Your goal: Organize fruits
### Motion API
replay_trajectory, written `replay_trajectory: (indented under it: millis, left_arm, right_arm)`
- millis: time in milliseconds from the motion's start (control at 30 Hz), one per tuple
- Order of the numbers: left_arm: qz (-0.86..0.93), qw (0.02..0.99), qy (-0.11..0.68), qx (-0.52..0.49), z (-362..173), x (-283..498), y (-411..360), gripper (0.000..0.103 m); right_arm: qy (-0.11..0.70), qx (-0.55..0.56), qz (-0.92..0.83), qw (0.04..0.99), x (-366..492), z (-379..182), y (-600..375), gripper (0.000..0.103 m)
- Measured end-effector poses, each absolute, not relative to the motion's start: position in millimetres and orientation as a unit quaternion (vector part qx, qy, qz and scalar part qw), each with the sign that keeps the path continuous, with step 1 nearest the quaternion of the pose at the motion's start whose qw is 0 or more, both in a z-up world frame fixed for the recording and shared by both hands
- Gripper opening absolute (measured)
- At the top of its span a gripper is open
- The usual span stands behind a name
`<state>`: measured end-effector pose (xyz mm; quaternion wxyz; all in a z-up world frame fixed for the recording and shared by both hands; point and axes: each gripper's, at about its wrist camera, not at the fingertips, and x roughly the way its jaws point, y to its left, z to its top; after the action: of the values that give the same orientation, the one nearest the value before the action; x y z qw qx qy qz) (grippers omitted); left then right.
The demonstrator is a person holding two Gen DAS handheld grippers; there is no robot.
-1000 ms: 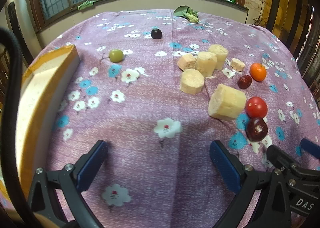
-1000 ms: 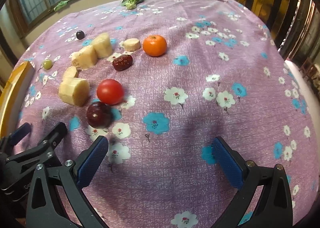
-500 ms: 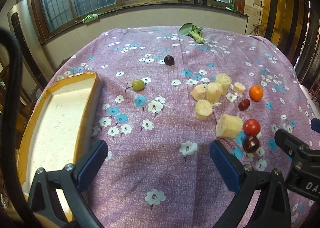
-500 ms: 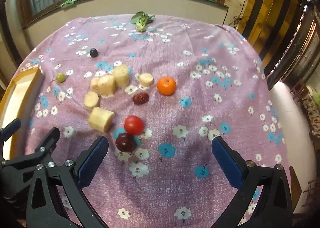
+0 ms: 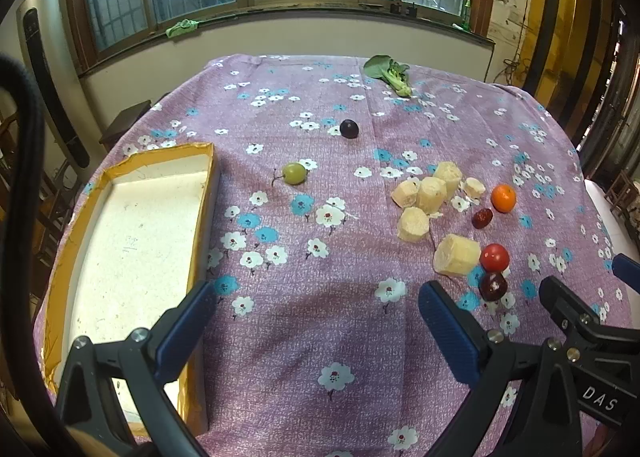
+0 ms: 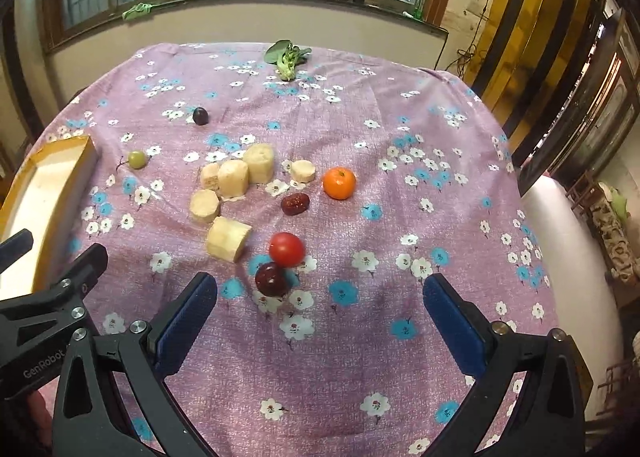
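Fruit lies on a purple flowered cloth: a tomato point(image 6: 286, 249), a dark plum point(image 6: 271, 279), a red date point(image 6: 295, 203), an orange point(image 6: 339, 183), several pale banana chunks point(image 6: 228, 237), a green grape point(image 6: 137, 159) and a dark grape point(image 6: 200, 115). A yellow-rimmed white tray point(image 5: 132, 241) sits at the left. My left gripper point(image 5: 316, 331) is open and empty, above the cloth beside the tray. My right gripper point(image 6: 320, 319) is open and empty, just short of the plum. The same fruit shows in the left wrist view, with the tomato point(image 5: 495, 257) at right.
A leafy green vegetable point(image 6: 287, 57) lies at the table's far edge. The table's right edge drops to a white seat point(image 6: 568, 257). A wall with windows stands behind the table. The right gripper's body point(image 5: 588, 341) shows at lower right in the left wrist view.
Both grippers have risen and pulled back from the cloth, so the whole table and tray now show. Both stay open. No fruit has moved.
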<state>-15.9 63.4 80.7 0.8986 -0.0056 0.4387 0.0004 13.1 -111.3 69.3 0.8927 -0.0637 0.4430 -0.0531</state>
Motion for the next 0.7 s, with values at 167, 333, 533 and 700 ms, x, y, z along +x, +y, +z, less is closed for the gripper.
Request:
replay_trajectory:
  millis: [167,333,533,700]
  left_arm:
    - [-0.020,0.895,0.445,-0.002,80.0,-12.3,68.1,0.102]
    - [-0.076,0.879,0.470,0.023,72.5,-4.0,71.7,0.102]
    - [-0.128,0.863,0.477,0.111,63.2,-5.6,61.4,0.102]
    - [-0.168,0.852,0.478,0.129,64.6,-6.3,60.0,0.100]
  right_arm:
    - [0.437,-0.094,-0.071,0.892,10.5,68.8,-101.2,0.103]
    - [0.448,-0.120,-0.050,0.884,8.6,58.6,-107.5,0.103]
    - [0.492,-0.072,-0.020,0.868,14.1,35.5,-143.6,0.099]
    - [0.501,-0.054,0.041,0.863,24.5,25.5,-143.9,0.078]
